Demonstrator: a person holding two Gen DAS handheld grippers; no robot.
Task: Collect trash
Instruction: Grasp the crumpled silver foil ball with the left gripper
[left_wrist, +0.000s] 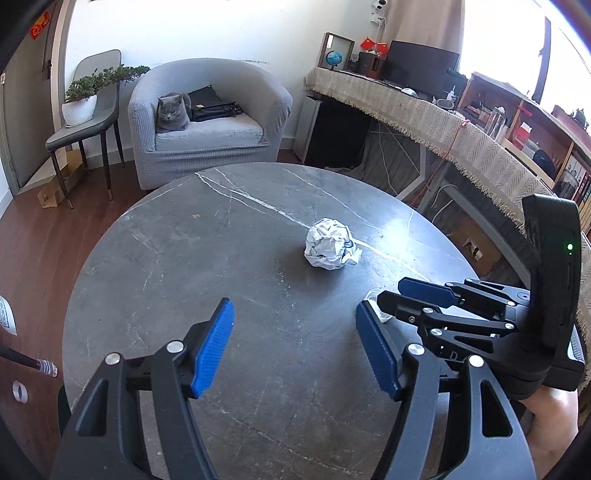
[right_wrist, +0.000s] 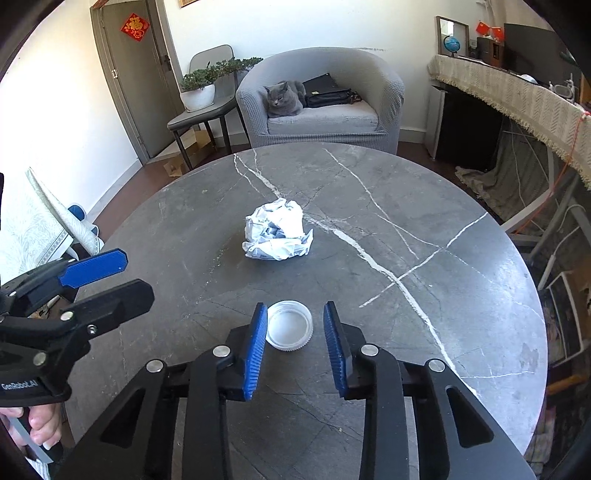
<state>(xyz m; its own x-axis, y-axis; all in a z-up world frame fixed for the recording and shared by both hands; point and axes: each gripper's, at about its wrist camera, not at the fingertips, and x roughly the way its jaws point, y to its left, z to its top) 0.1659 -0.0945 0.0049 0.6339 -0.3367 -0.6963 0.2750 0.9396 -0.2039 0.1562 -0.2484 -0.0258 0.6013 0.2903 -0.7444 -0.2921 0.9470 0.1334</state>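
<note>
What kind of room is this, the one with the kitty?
Probably a living room in someone's home. A grey cat rests on a grey armchair, a potted plant stands on a chair by the door, and a round marble table holds crumpled paper.

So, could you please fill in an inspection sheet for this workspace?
Surface: round grey marble table, scuffed.
Job's things: crumpled paper ball mid-table; clear plastic lid at the near edge.
Clutter: nothing seen.
Grippers: right gripper straddles the lid, pads not pressing; left gripper open, empty.
Cables: loose wires under the desk.
Surroundings: cat and black bag on armchair.
</note>
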